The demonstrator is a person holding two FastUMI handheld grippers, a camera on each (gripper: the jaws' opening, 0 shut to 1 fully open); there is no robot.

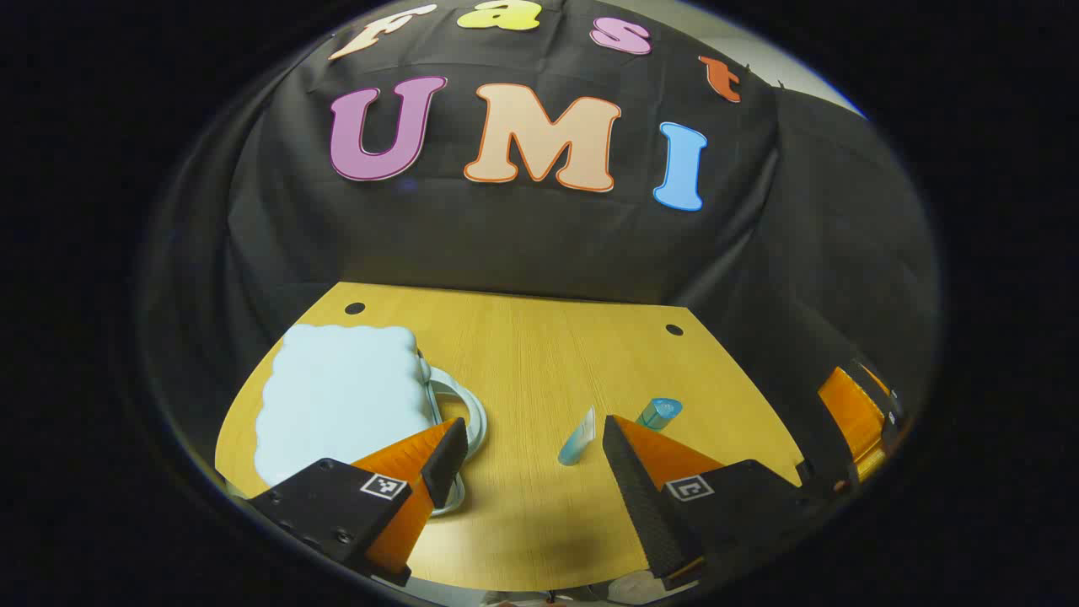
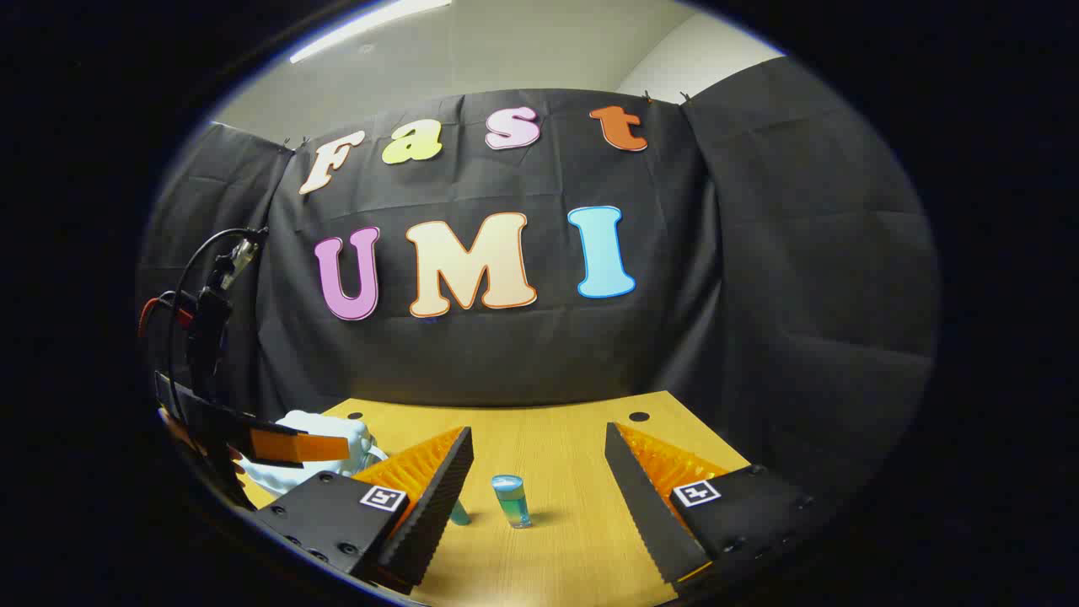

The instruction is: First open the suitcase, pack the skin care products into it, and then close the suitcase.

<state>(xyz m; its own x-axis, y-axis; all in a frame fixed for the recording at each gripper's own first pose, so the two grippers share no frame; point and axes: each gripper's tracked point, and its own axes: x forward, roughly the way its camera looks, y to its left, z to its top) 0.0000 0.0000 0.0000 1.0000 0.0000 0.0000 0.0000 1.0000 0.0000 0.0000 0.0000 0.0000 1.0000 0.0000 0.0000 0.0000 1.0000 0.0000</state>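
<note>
A pale blue suitcase point(image 1: 337, 396) with a scalloped edge lies shut on the left of the wooden table point(image 1: 539, 346), its white handle point(image 1: 472, 413) toward the middle. My left gripper point(image 1: 535, 438) hovers open just right of it, nothing between its fingers. A small blue tube point(image 1: 578, 438) lies ahead of it, and a teal bottle point(image 1: 659, 413) stands partly behind the right finger. My right gripper point(image 2: 539, 447) is open above the table's near edge, with the bottle point(image 2: 512, 500) upright between and beyond its fingers. The tube point(image 2: 459, 512) peeks from behind its left finger.
Black cloth walls close in the table point(image 2: 573, 438) at the back and both sides. The other gripper point(image 1: 851, 421) shows at the far right of the left gripper view. In the right gripper view the left gripper point(image 2: 278, 443), trailing cables point(image 2: 202, 287), hangs over the suitcase point(image 2: 337, 434).
</note>
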